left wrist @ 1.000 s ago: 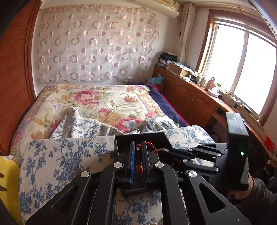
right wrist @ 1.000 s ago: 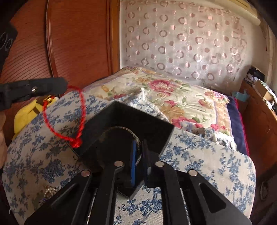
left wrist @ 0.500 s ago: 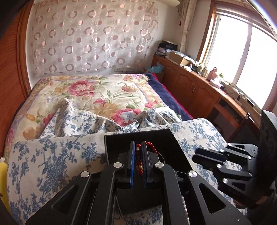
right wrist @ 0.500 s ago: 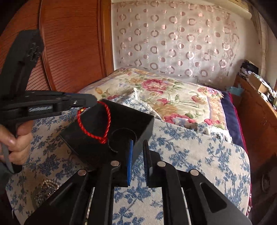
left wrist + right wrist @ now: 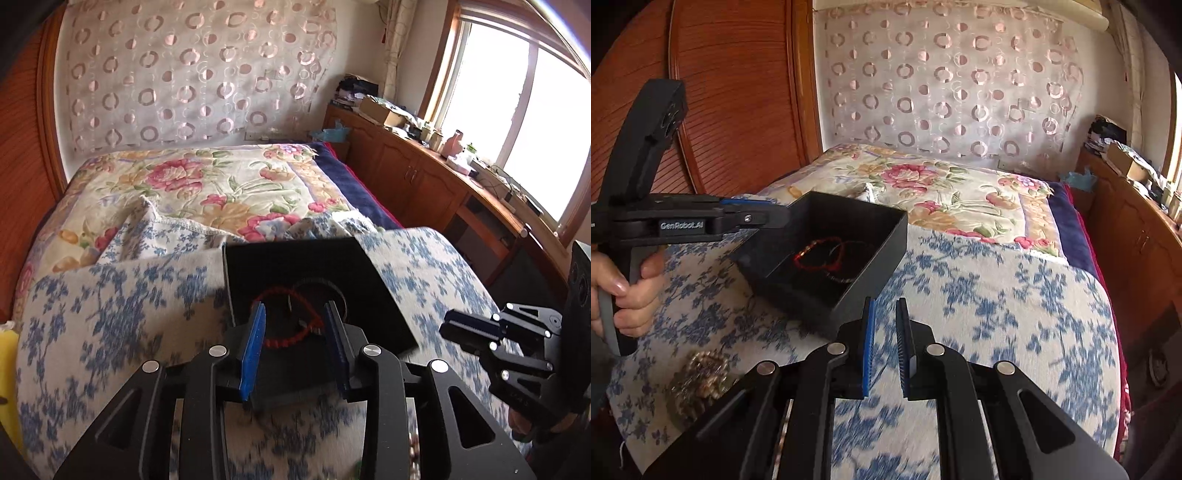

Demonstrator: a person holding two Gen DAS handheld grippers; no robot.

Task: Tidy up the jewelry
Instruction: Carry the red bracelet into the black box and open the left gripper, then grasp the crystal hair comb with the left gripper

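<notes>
1. While the left gripper (image 5: 293, 343) hung over the black box (image 5: 827, 258), its fingers (image 5: 253, 350) were opening, and the red cord bracelet (image 5: 286, 321) lay on the box floor between and below them, clear of both pads.
2. From the right wrist view the bracelet (image 5: 822, 254) rested inside the box next to a thin dark ring-shaped piece; I could not tell what that second item was.
3. Box sat on the blue-flowered cloth (image 5: 997, 295) spread over the bed, near its edge, so both hands could reach it from the same side.
4. Left gripper pointed down into the open top. Judgement: this tilt let the cord drop straight onto the floor of the box and not catch on a wall.
5. Right gripper (image 5: 884, 347) was off the box, just beside its near corner, over bare cloth. Its fingers (image 5: 868, 350) stood narrow with nothing between them.
6. A gold-coloured beaded piece (image 5: 698, 384) lay on the cloth near the person's left hand (image 5: 628, 291), outside the box. Judgement: likely the next item to collect.
7. Judgement: task part done, one red piece stowed, at least one still loose. Risk: the cord could snag on a left finger when that gripper lifts away.
</notes>
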